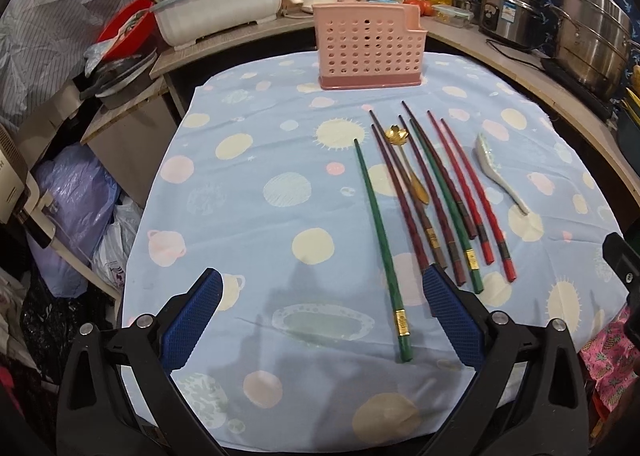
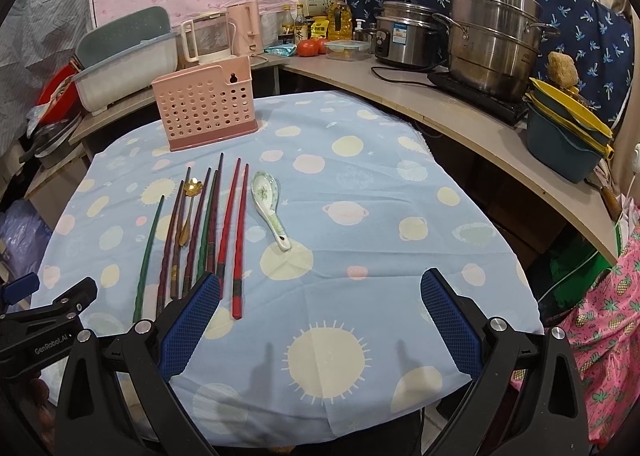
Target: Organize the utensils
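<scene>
A pink perforated utensil holder (image 1: 368,47) (image 2: 208,107) stands upright at the far edge of the blue spotted tablecloth (image 1: 248,159) (image 2: 360,183). In front of it lie several chopsticks side by side: a lone green one (image 1: 378,240) (image 2: 148,252), dark red ones and a red pair (image 1: 476,199) (image 2: 230,232). A gold flower spoon (image 1: 404,159) (image 2: 190,203) rests among them. A white ceramic spoon (image 1: 496,171) (image 2: 270,207) lies to their right. My left gripper (image 1: 322,284) is open above the near end of the green chopstick. My right gripper (image 2: 320,288) is open and holds nothing.
A curved wooden counter (image 2: 460,111) wraps the back and right, carrying steel pots (image 2: 492,35), a rice cooker (image 2: 404,35), bottles, a kettle (image 2: 244,27) and stacked bowls (image 2: 568,135). A white dish tub (image 1: 216,11) sits at back left. Plastic bags (image 1: 80,191) fill the floor at left.
</scene>
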Motion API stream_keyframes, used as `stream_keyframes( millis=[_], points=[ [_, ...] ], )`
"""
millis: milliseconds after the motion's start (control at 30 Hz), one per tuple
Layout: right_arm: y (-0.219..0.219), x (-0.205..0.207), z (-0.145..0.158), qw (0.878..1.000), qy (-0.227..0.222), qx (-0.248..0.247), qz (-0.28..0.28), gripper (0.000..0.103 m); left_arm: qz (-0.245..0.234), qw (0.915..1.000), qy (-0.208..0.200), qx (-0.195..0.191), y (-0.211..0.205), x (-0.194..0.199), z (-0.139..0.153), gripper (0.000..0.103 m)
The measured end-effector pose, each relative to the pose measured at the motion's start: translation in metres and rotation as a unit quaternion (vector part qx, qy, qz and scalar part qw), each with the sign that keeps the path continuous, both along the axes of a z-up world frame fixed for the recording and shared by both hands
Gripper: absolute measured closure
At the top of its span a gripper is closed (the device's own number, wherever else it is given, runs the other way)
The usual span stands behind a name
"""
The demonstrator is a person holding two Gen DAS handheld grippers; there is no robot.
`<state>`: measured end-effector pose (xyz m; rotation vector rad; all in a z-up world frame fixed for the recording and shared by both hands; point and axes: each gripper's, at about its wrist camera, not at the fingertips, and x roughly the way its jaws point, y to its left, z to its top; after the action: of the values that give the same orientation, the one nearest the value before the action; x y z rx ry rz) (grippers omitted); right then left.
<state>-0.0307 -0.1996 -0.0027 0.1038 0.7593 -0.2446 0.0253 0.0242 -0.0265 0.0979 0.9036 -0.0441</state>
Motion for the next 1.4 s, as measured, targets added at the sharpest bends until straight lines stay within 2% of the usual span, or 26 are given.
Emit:
stream_keyframes(
  millis=[367,533,633,733,833,967,1067,1100,1300,1367,1400],
  points=[
    [-0.007,0.023,-0.022,1.0,0.027,0.01,-0.001,0.007,-0.015,0.9989,0.042,-0.013,-0.007,0.031,-0.033,0.008],
    [-0.008,0.034,-0.028,0.999,0.035,0.014,0.0,0.007,-0.018,0.997,0.069,-0.031,-0.006,0.043,-0.05,0.017],
    [-0.007,0.039,-0.031,0.999,0.039,0.014,0.003,0.007,-0.022,0.9958,0.081,-0.036,-0.007,0.046,-0.057,0.026],
    [-0.006,0.045,-0.033,0.999,0.041,0.015,0.006,0.007,-0.031,0.9959,0.077,-0.038,-0.009,0.044,-0.054,0.034],
    [-0.005,0.051,-0.035,0.999,0.042,0.015,0.01,0.007,-0.042,0.9953,0.076,-0.044,-0.008,0.039,-0.052,0.047],
    [-0.005,0.06,-0.036,0.999,0.038,0.018,0.014,0.008,-0.058,0.9938,0.077,-0.056,-0.006,0.032,-0.05,0.074],
    [-0.006,0.07,-0.037,0.999,0.037,0.025,0.021,0.018,-0.061,0.9932,0.079,-0.059,-0.005,0.032,-0.049,0.093],
    [-0.006,0.075,-0.039,0.999,0.038,0.031,0.023,0.02,-0.06,0.9931,0.08,-0.061,-0.004,0.034,-0.049,0.096],
    [-0.014,0.104,-0.044,0.995,0.04,0.079,0.035,0.044,-0.053,0.9928,0.083,-0.069,0.001,0.046,-0.05,0.096],
    [-0.016,0.114,-0.047,0.994,0.043,0.093,0.039,0.055,-0.052,0.993,0.082,-0.068,0.001,0.049,-0.05,0.096],
    [-0.016,0.118,-0.049,0.994,0.044,0.096,0.04,0.057,-0.051,0.9931,0.081,-0.068,0.0,0.05,-0.051,0.096]
  ],
)
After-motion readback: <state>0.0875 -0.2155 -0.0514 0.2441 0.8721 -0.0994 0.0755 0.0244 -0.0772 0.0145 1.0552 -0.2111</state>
